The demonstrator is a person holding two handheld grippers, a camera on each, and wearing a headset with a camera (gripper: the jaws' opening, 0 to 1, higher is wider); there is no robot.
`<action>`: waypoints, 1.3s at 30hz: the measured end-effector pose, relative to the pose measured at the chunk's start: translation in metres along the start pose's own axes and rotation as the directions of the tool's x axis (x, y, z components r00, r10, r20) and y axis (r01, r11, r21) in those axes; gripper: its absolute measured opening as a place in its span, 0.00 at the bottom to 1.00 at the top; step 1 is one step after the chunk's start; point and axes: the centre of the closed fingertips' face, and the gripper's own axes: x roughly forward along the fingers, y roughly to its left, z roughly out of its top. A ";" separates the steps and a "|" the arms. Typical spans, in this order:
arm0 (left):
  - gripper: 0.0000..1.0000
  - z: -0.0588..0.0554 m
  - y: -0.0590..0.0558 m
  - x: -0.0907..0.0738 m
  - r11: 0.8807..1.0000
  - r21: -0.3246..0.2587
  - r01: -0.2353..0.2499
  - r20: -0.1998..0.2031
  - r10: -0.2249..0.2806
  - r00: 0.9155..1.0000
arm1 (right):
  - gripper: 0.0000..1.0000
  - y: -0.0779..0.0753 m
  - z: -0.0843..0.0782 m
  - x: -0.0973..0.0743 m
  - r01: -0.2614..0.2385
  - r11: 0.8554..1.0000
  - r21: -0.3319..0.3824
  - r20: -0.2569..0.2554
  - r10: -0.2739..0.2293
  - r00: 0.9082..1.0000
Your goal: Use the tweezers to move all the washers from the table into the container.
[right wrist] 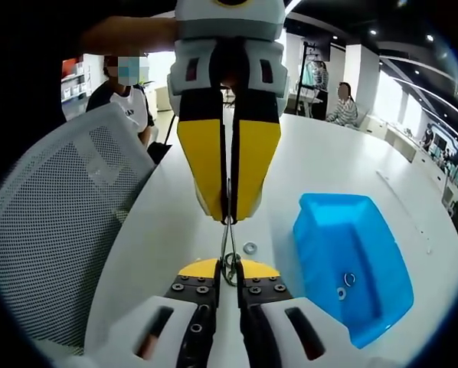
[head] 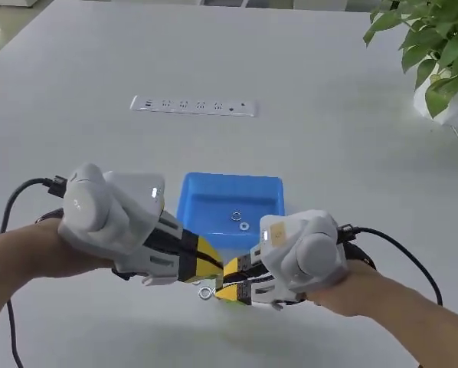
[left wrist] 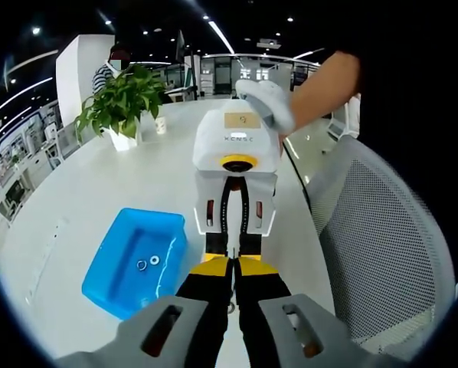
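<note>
Thin metal tweezers [right wrist: 228, 236] span the short gap between my two grippers, which face each other tip to tip. My left gripper [head: 216, 267] has its yellow jaws closed on one end, and my right gripper [right wrist: 229, 273] is closed on the other end. One washer [head: 206, 293] lies on the table just below the jaw tips, also seen as the washer [right wrist: 250, 248] beside the tweezers. Just beyond the grippers stands the blue container [head: 194, 201], with two washers [head: 240, 221] in it.
A white power strip [head: 192, 106] lies farther back on the grey table. A potted plant [head: 436, 46] stands at the far right edge. A mesh office chair [left wrist: 382, 230] sits by the table's near side. People are in the room behind.
</note>
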 end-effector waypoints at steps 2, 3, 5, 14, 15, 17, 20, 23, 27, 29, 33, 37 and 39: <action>0.05 0.000 0.000 0.001 1.000 0.002 0.002 -0.004 -0.002 1.000 | 0.09 0.000 -0.001 0.000 0.000 1.000 0.009 -0.001 0.000 1.000; 0.05 0.001 0.000 0.001 1.000 0.003 0.003 -0.004 -0.003 1.000 | 0.09 0.000 -0.001 0.000 0.000 1.000 0.010 -0.001 0.000 1.000; 0.05 0.001 -0.001 0.001 1.000 0.004 0.004 -0.007 -0.004 1.000 | 0.09 0.000 -0.001 0.000 0.001 1.000 0.012 -0.003 -0.001 1.000; 0.05 0.002 -0.003 0.002 1.000 -0.006 0.008 -0.014 -0.008 1.000 | 0.08 0.000 -0.001 0.000 -0.001 1.000 0.012 -0.009 0.001 1.000; 0.05 0.002 -0.003 0.002 1.000 -0.008 0.008 -0.017 -0.008 1.000 | 0.08 0.001 0.000 0.000 0.000 1.000 0.011 -0.010 0.000 1.000; 0.05 0.002 -0.004 0.002 1.000 -0.010 0.007 -0.023 -0.007 1.000 | 0.08 0.001 0.000 0.000 0.001 1.000 0.010 -0.011 -0.001 1.000; 0.06 0.000 -0.003 0.001 1.000 -0.015 0.005 -0.029 -0.006 1.000 | 0.08 0.001 0.000 0.000 0.003 1.000 0.011 -0.009 -0.003 1.000; 0.06 0.000 -0.004 0.000 1.000 -0.015 0.004 -0.030 -0.004 1.000 | 0.08 0.001 0.000 0.000 0.003 1.000 0.010 -0.009 -0.003 1.000; 0.09 0.002 -0.003 -0.003 1.000 -0.030 -0.004 -0.015 0.004 1.000 | 0.08 0.001 0.000 0.000 0.002 1.000 0.014 -0.008 -0.001 1.000; 0.10 0.003 -0.003 -0.005 0.999 -0.034 -0.010 -0.013 0.010 1.000 | 0.08 0.003 0.001 0.000 -0.001 1.000 0.011 -0.012 0.001 1.000; 0.14 0.003 -0.003 -0.009 0.999 -0.047 -0.020 -0.006 0.019 1.000 | 0.08 0.004 0.004 -0.002 -0.002 1.000 0.006 -0.011 0.002 1.000; 0.17 0.005 -0.003 -0.013 0.997 -0.075 -0.027 0.004 0.028 1.000 | 0.08 0.004 0.007 -0.007 0.003 1.000 -0.004 -0.015 -0.003 1.000; 0.20 0.006 -0.002 -0.014 0.996 -0.087 -0.033 0.011 0.034 0.999 | 0.08 0.002 0.010 -0.011 0.008 1.000 -0.008 -0.015 -0.008 1.000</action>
